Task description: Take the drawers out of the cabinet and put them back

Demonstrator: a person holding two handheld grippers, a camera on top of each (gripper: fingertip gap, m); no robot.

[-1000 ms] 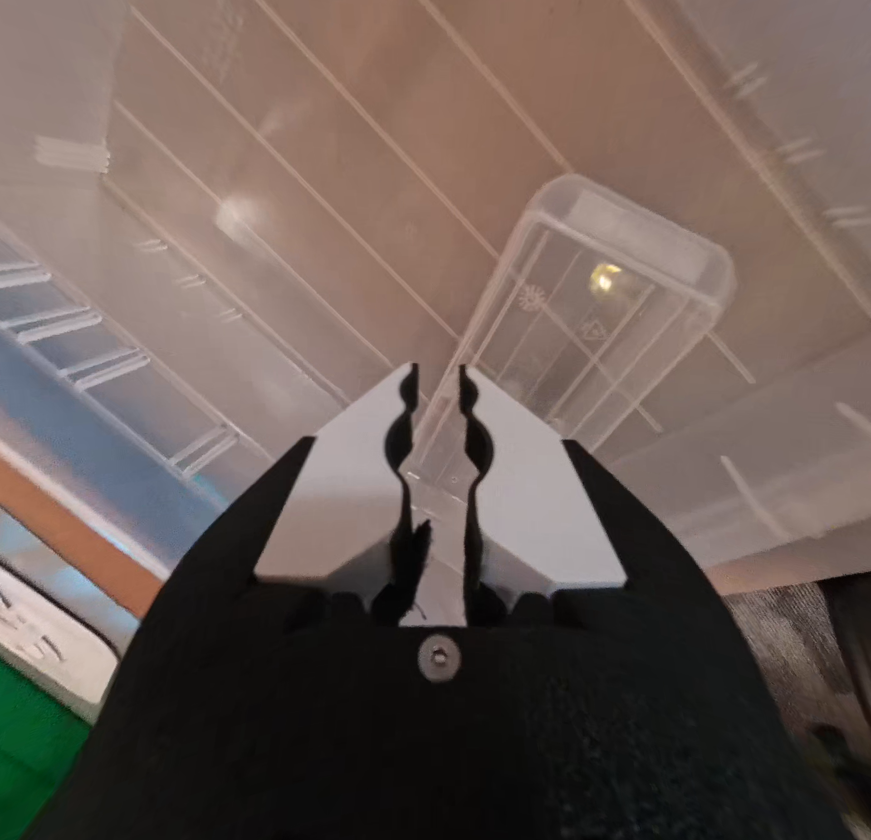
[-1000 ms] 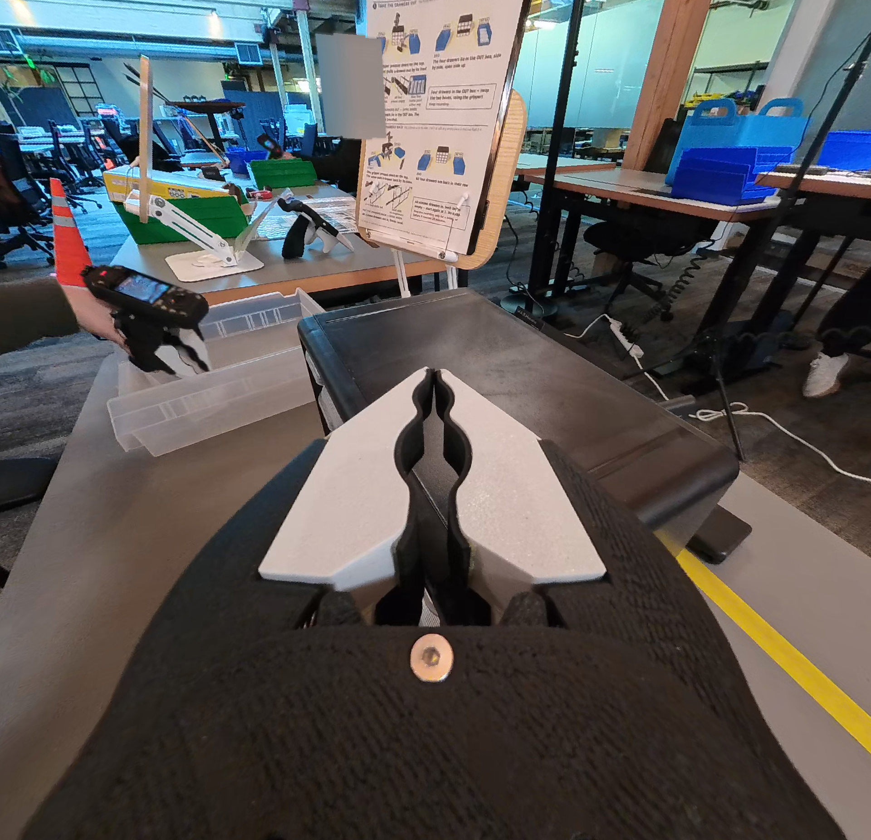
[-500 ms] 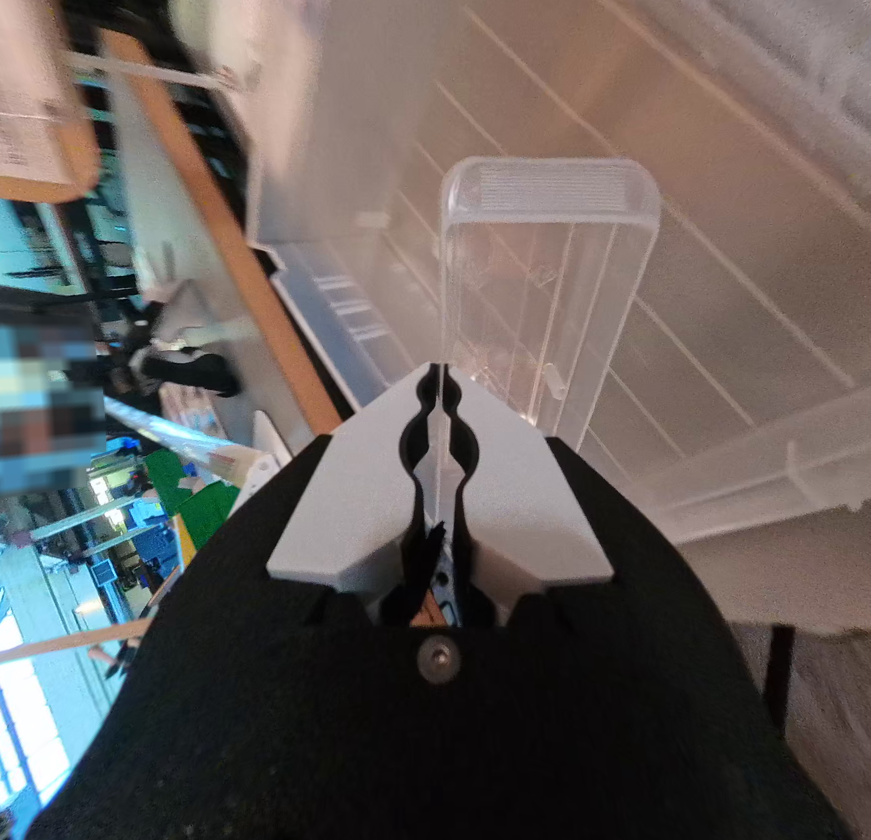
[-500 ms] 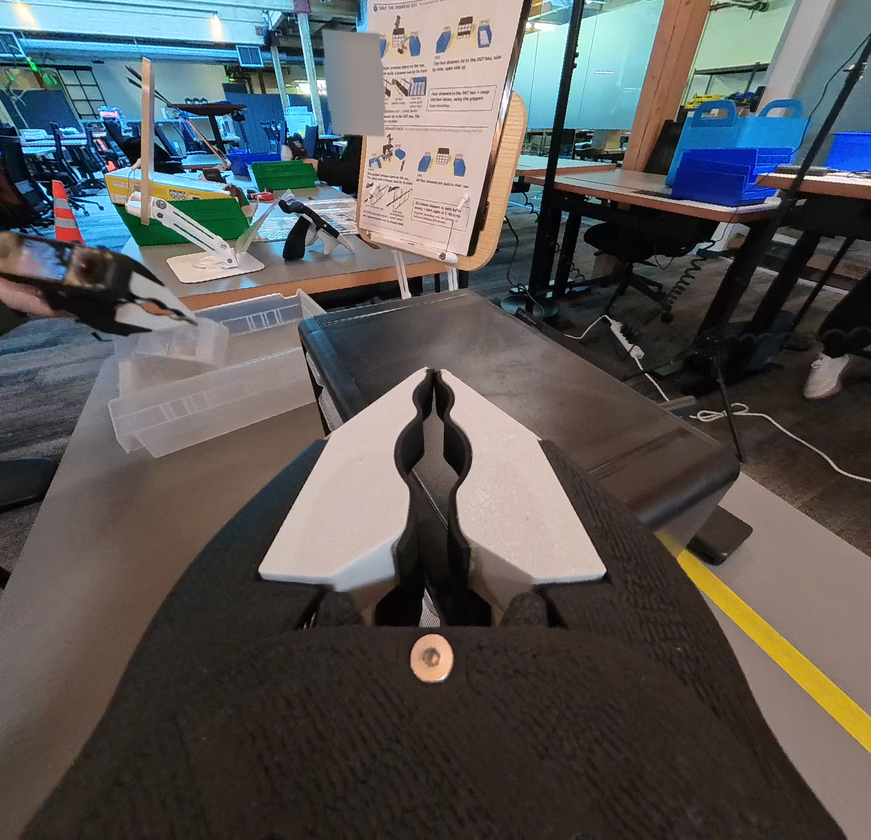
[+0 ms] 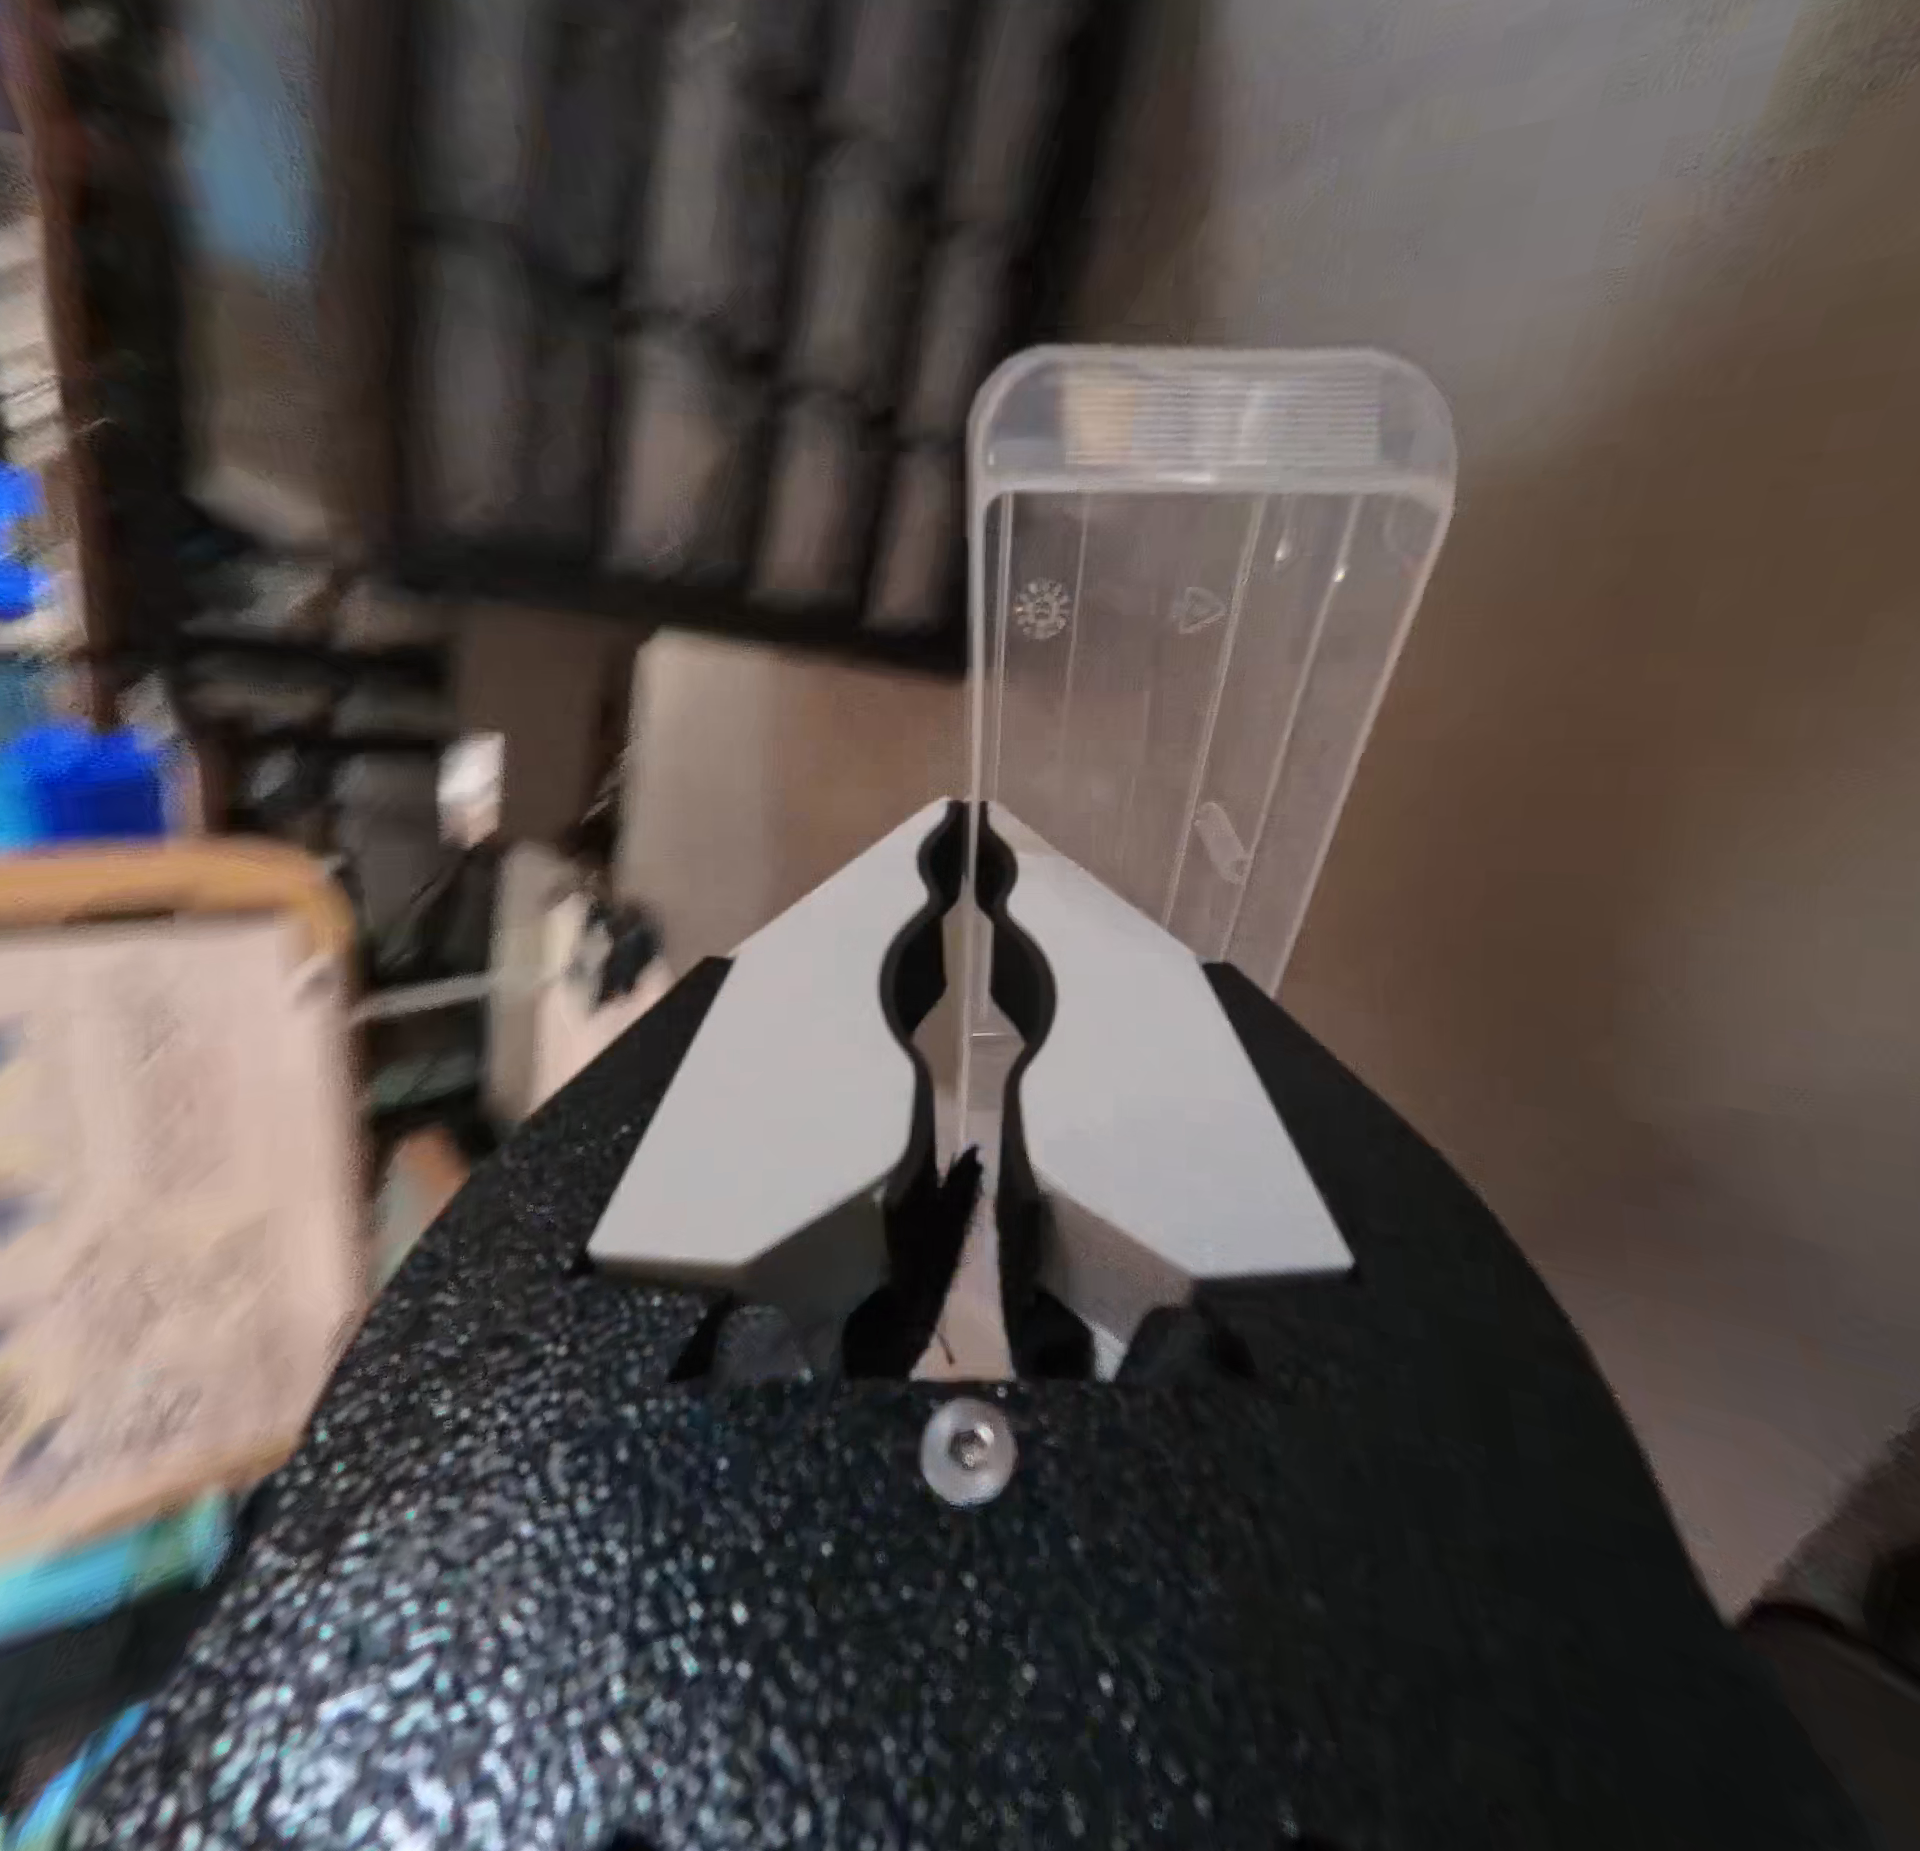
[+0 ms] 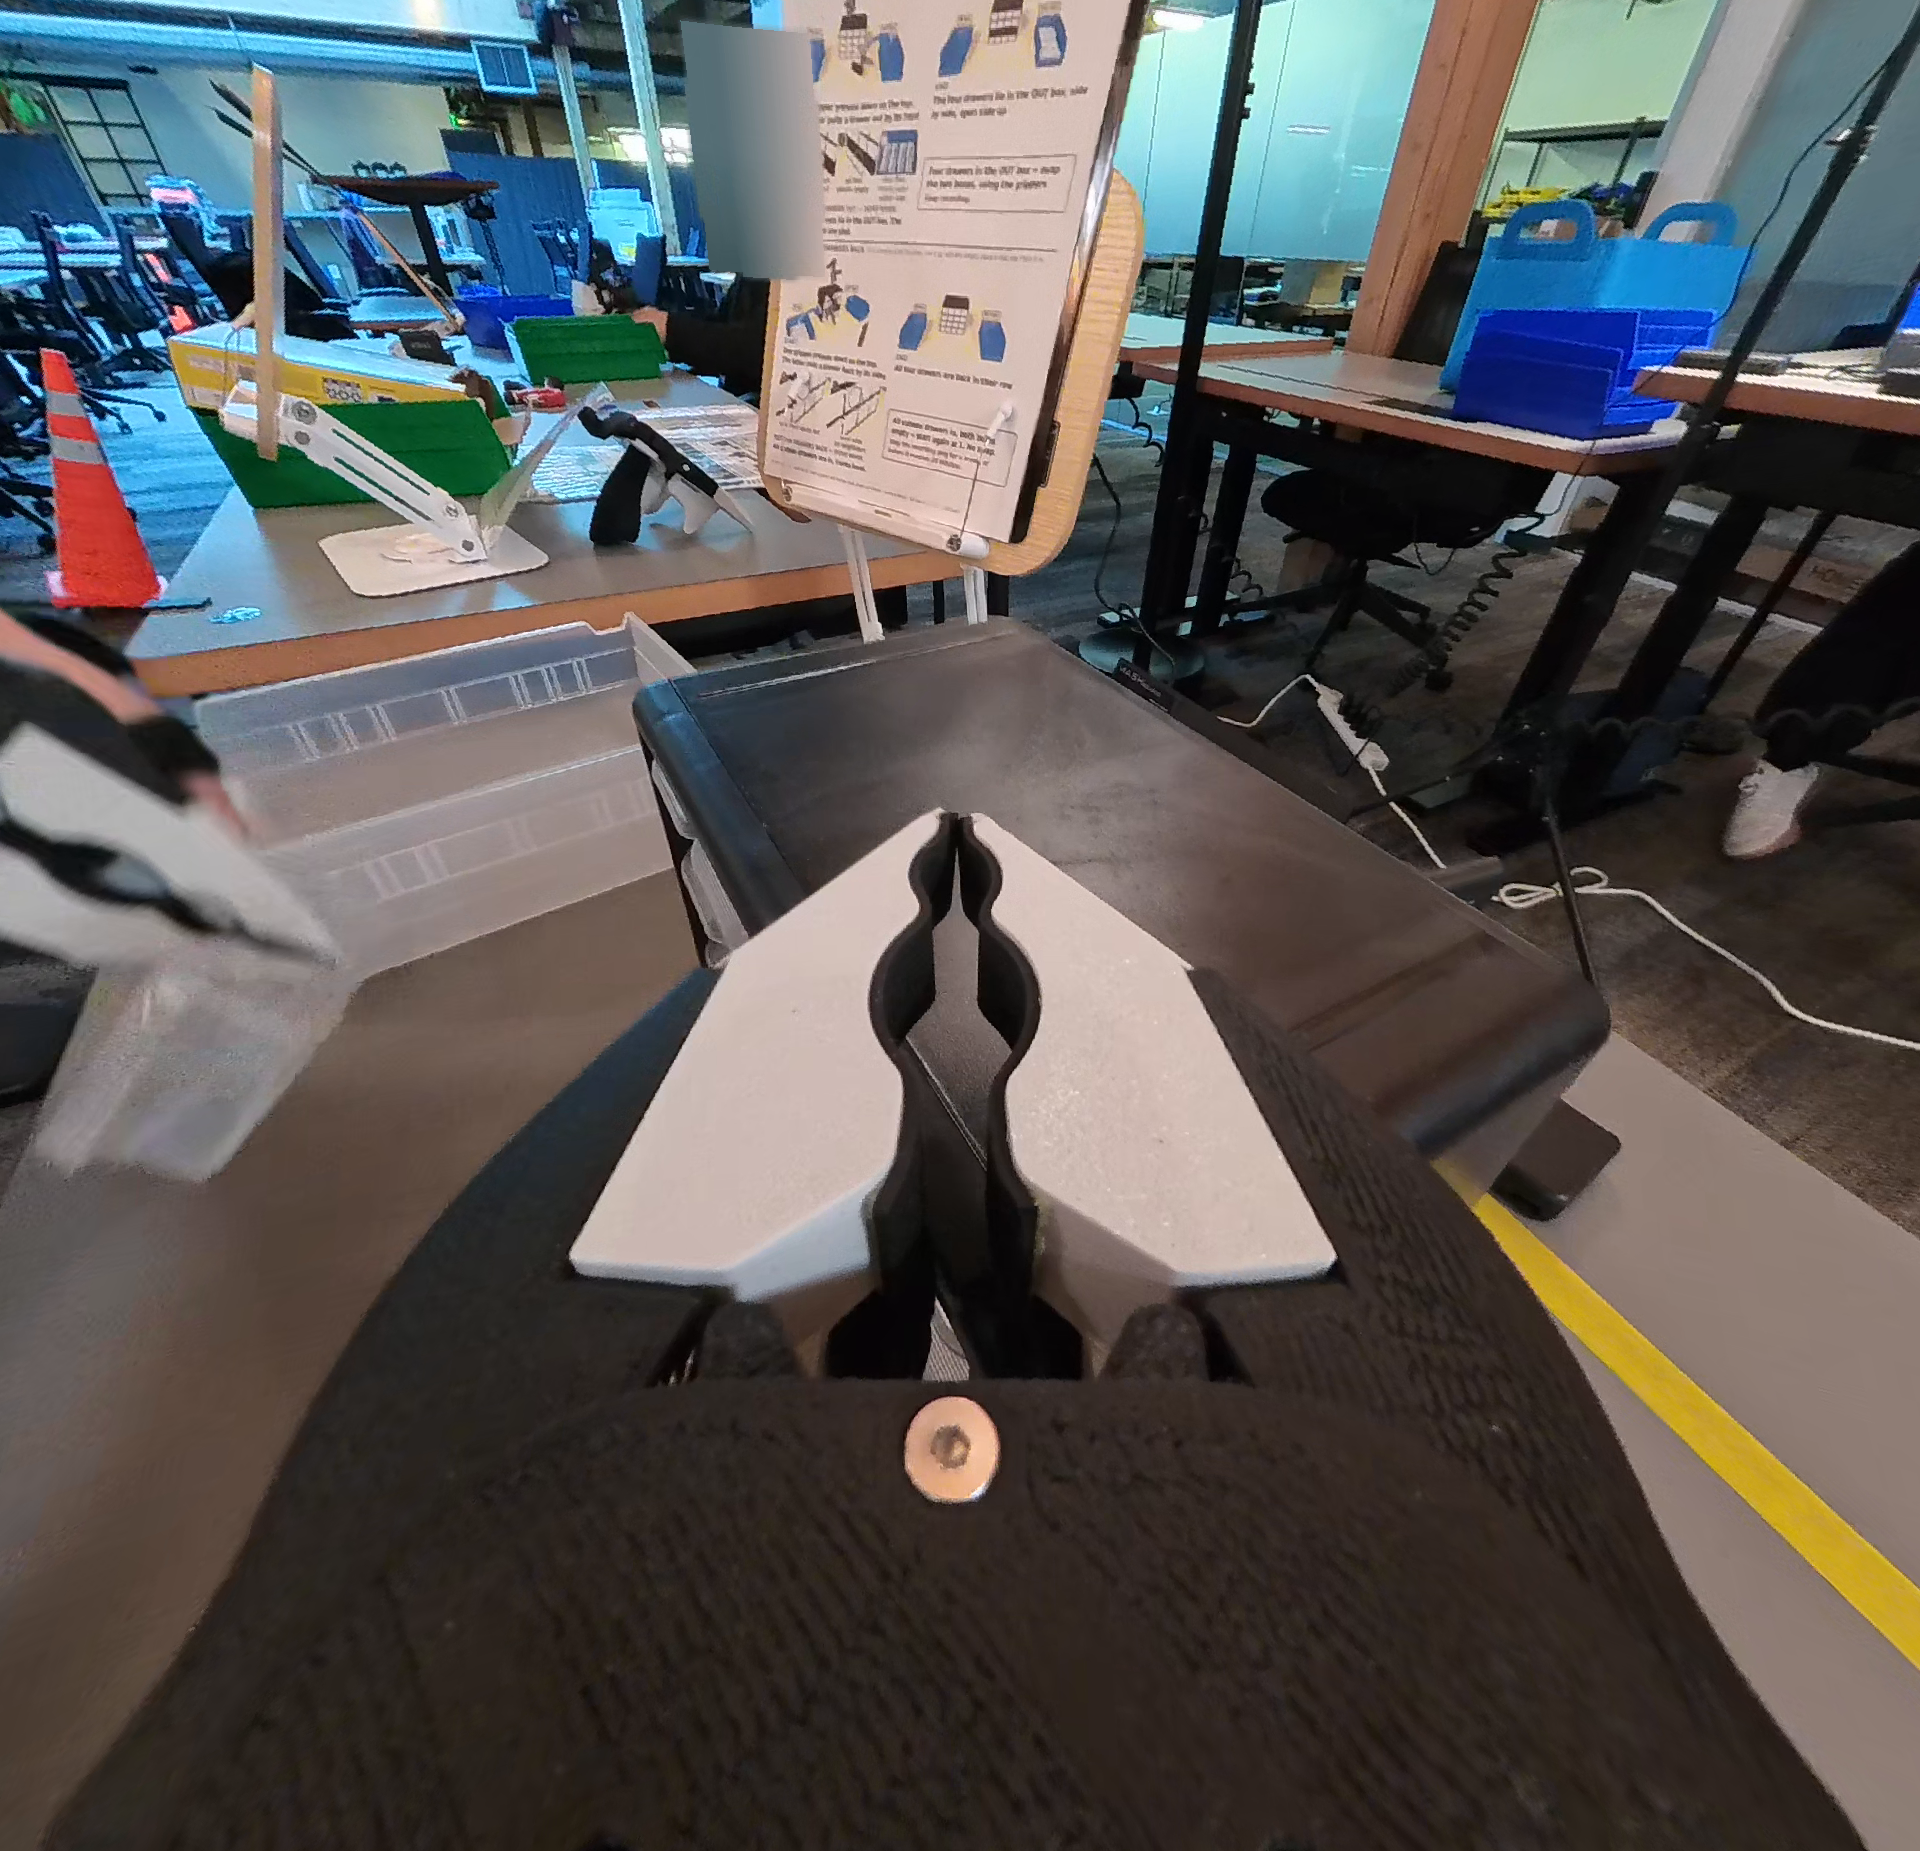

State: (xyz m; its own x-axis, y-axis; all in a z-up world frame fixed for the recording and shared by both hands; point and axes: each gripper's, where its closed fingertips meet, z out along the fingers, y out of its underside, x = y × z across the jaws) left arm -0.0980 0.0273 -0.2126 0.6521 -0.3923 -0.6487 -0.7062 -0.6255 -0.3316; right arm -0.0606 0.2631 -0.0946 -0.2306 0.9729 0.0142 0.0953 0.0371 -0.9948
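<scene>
My left gripper point(image 5: 971, 814) is shut on the side wall of a small clear plastic drawer point(image 5: 1205, 606), which sticks out ahead of the fingers above the grey table point(image 5: 1621, 866). The black cabinet's front point(image 5: 623, 295), with its grid of drawers, is blurred beyond it. In the right wrist view the left gripper point(image 6: 291, 944) and drawer point(image 6: 177, 1063) are blurred at the left, in the air left of the cabinet point(image 6: 1091, 845). My right gripper point(image 6: 954, 825) is shut and empty, hovering over the cabinet's top.
A large clear bin point(image 6: 436, 762) sits on the table left of the cabinet. An instruction board point(image 6: 935, 243) stands behind the cabinet. A yellow tape line point(image 6: 1714, 1469) runs along the table's right side. Other desks and an orange cone point(image 6: 88, 492) are farther back.
My left gripper closed on the small drawer, lifted it out of the clear bin and swung it down and nearer, to face the cabinet front. The right gripper has not moved.
</scene>
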